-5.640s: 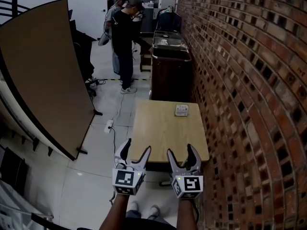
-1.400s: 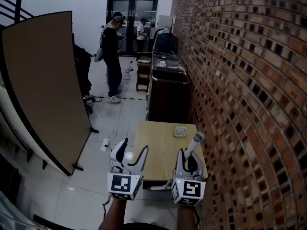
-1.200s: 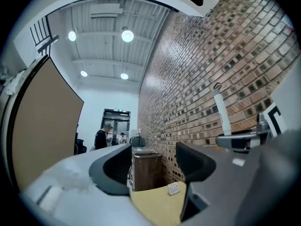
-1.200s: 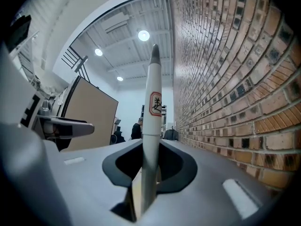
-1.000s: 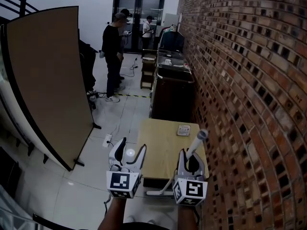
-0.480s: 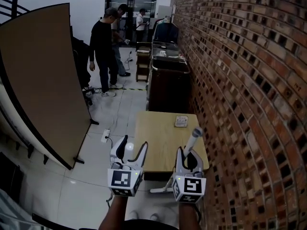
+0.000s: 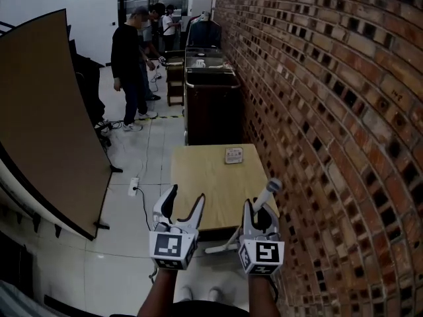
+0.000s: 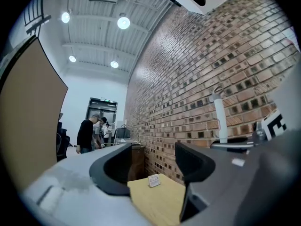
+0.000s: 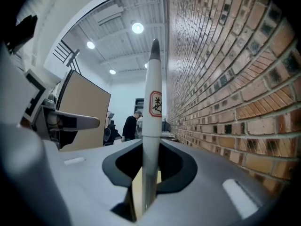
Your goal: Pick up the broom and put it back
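The broom's white handle (image 7: 267, 195) stands nearly upright between the jaws of my right gripper (image 7: 258, 214), which is shut on it. Its rounded top rises above the gripper. A lower stretch slants down-left in front of the table edge, and the bristles are hidden. In the right gripper view the handle (image 9: 151, 126), with a red-framed label, is clamped at the centre of the right gripper (image 9: 150, 167). My left gripper (image 7: 186, 199) is open and empty beside it, over the table's near edge. In the left gripper view the left gripper (image 8: 153, 169) holds nothing and the handle (image 8: 219, 117) shows on the right.
A wooden table (image 7: 208, 177) stands against the brick wall (image 7: 317, 111), with a small card (image 7: 233, 154) at its far end. Behind it is a dark cabinet (image 7: 210, 107). A brown partition board (image 7: 46, 117) leans at the left. People (image 7: 131, 65) stand further back. A power strip (image 7: 134, 187) lies on the floor.
In the earliest frame both grippers were open and empty; now the right one grips the broom handle. Over the last second both grippers sank slightly, and the person in black moved left.
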`<state>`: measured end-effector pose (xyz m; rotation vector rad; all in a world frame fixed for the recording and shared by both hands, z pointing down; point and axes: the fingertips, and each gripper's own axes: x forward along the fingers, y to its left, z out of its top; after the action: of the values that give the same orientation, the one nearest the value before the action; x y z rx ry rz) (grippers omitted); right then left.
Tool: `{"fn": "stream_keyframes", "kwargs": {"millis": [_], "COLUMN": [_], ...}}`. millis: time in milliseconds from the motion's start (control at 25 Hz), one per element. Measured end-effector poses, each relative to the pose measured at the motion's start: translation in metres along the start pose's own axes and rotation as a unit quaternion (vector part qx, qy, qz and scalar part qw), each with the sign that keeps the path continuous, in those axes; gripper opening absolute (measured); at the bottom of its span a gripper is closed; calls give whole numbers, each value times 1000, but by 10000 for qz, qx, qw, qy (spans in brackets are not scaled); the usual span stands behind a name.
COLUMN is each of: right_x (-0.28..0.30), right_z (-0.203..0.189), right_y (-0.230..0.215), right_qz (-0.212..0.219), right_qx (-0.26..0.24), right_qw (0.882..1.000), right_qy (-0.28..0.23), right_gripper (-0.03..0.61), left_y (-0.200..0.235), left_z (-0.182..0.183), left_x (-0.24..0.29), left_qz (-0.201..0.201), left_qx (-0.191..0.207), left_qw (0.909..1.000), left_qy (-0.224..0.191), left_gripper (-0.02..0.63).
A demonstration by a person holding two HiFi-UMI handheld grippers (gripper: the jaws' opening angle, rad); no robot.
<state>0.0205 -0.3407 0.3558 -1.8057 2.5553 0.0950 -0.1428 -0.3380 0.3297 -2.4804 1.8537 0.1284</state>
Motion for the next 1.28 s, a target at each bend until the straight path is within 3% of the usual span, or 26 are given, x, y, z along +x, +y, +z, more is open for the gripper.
{"fn": "stream_keyframes", "kwargs": {"millis": [400,840,1000,1280], "right_x": [-24,-43,-51,-66], "right_z": [-29,-87,-124,-228], "right_y": [-63,-124,-139,-158], "right_qz": [-442,-688,-754,-884], "right_qx": [97,297,347,528], "right_qw": [9987,9945,9908,9770], "right_qy": [215,736,1071,1870], "right_gripper": [71,69,69,66], "left_y": [-66,-143,-163,-193], "left_z": [-26,-65,-86,-152], "left_x": [35,66,75,84], "left_qz": [-806,-1764,-2002,-2298], "left_qx": [27,-11,65,61], "left_qw": [9965,9823,9761,9621], "left_qy": [240,624,845,1469], "left_gripper": [291,290,290,290]}}
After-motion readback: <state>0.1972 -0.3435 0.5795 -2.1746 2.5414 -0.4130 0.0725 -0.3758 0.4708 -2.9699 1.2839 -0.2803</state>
